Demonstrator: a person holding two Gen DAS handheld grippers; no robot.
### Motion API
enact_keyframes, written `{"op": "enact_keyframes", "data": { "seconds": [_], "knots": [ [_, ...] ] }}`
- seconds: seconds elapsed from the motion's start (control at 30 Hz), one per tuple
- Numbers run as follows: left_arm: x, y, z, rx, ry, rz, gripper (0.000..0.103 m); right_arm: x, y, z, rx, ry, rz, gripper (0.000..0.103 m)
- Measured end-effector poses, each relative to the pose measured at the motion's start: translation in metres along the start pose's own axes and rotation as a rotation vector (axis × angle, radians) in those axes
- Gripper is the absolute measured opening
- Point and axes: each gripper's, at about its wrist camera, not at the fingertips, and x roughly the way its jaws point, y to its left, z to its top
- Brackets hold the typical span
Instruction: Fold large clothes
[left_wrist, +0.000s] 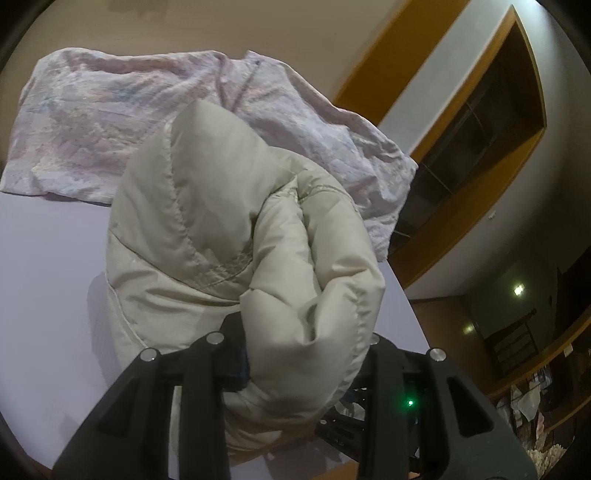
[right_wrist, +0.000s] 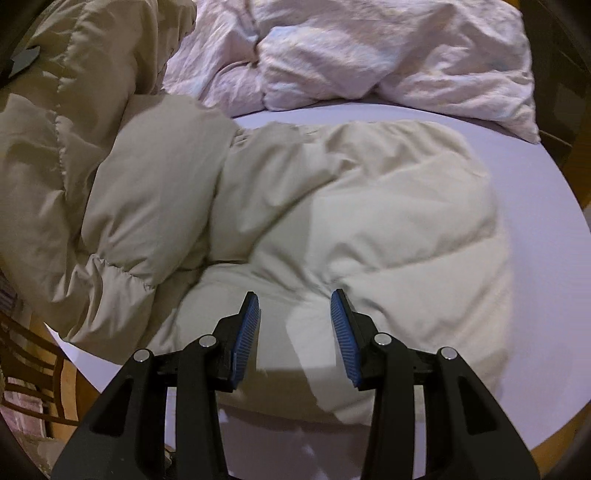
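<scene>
A pale beige puffer jacket (right_wrist: 332, 221) lies spread across a light lavender tabletop (right_wrist: 535, 192), part of it raised clear of the surface. In the left wrist view, the left claw (left_wrist: 303, 354) is clamped on a thick, rolled bunch of the quilted jacket (left_wrist: 236, 221), the padded fabric filling the whole gap between the black fingers and bulging out above and below them; the lifted section stands up in front of the camera like a hood, its stitched seams running diagonally. In the right wrist view, the right claw (right_wrist: 294, 339) hangs over the lower body of the jacket with its jaws standing apart, the ribbed blue pads (right_wrist: 246, 336) facing each other across a bare gap and pinching no fabric; whether the fingertips brush the cloth beneath cannot be told. To the left of that view the jacket's gathered portion rises in darker, shadowed folds, a sleeve with an elastic cuff (right_wrist: 122, 273) draped down toward the tabletop's near edge. Behind the jacket, at the far side of the tabletop, sits a crumpled pinkish-white quilt (right_wrist: 369, 55) with a faint printed pattern, touching the jacket's upper edge. A dark wooden chair back (right_wrist: 29, 369) shows below the tabletop at lower left, and the left wrist view takes in orange-brown wooden trim (left_wrist: 480, 206) around a dark recess on the right.
</scene>
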Motion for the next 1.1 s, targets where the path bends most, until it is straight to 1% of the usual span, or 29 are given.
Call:
{"op": "enact_keyframes", "data": {
  "seconds": [0.2, 0.4, 0.6, 0.7, 0.73, 0.77, 0.8, 0.83, 0.87, 0.9, 0.93, 1.03, 1.1],
  "knots": [
    [0.025, -0.026, -0.011, 0.033, 0.048, -0.041, 0.034, -0.015, -0.028, -0.022, 0.092, -0.005, -0.056, 0.043],
    [0.052, -0.052, -0.025, 0.074, 0.114, -0.080, 0.036, -0.022, -0.046, -0.032, 0.148, -0.013, -0.064, 0.043],
    [0.081, -0.079, -0.039, 0.125, 0.188, -0.106, 0.039, -0.021, -0.053, -0.030, 0.170, -0.024, -0.065, 0.043],
    [0.095, -0.088, -0.045, 0.139, 0.230, -0.113, 0.043, -0.024, -0.060, -0.032, 0.191, -0.026, -0.076, 0.043],
    [0.099, -0.090, -0.046, 0.138, 0.247, -0.120, 0.045, -0.025, -0.063, -0.033, 0.205, -0.029, -0.076, 0.043],
    [0.101, -0.090, -0.046, 0.137, 0.259, -0.127, 0.050, -0.026, -0.066, -0.034, 0.215, -0.030, -0.075, 0.043],
    [0.102, -0.091, -0.046, 0.133, 0.273, -0.144, 0.056, -0.026, -0.068, -0.034, 0.219, -0.030, -0.074, 0.043],
    [0.103, -0.091, -0.045, 0.124, 0.289, -0.175, 0.065, -0.026, -0.068, -0.034, 0.220, -0.030, -0.075, 0.043],
    [0.103, -0.091, -0.043, 0.114, 0.299, -0.197, 0.070, -0.027, -0.068, -0.034, 0.219, -0.030, -0.075, 0.043],
    [0.102, -0.091, -0.042, 0.102, 0.310, -0.227, 0.078, -0.026, -0.068, -0.034, 0.219, -0.029, -0.075, 0.043],
    [0.100, -0.090, -0.040, 0.095, 0.317, -0.246, 0.083, -0.026, -0.067, -0.034, 0.218, -0.028, -0.075, 0.043],
    [0.089, -0.090, -0.036, 0.096, 0.329, -0.258, 0.087, -0.025, -0.068, -0.033, 0.217, -0.023, -0.074, 0.043],
    [0.077, -0.091, -0.034, 0.109, 0.317, -0.259, 0.088, -0.024, -0.069, -0.033, 0.218, -0.019, -0.073, 0.043]
  ]
}}
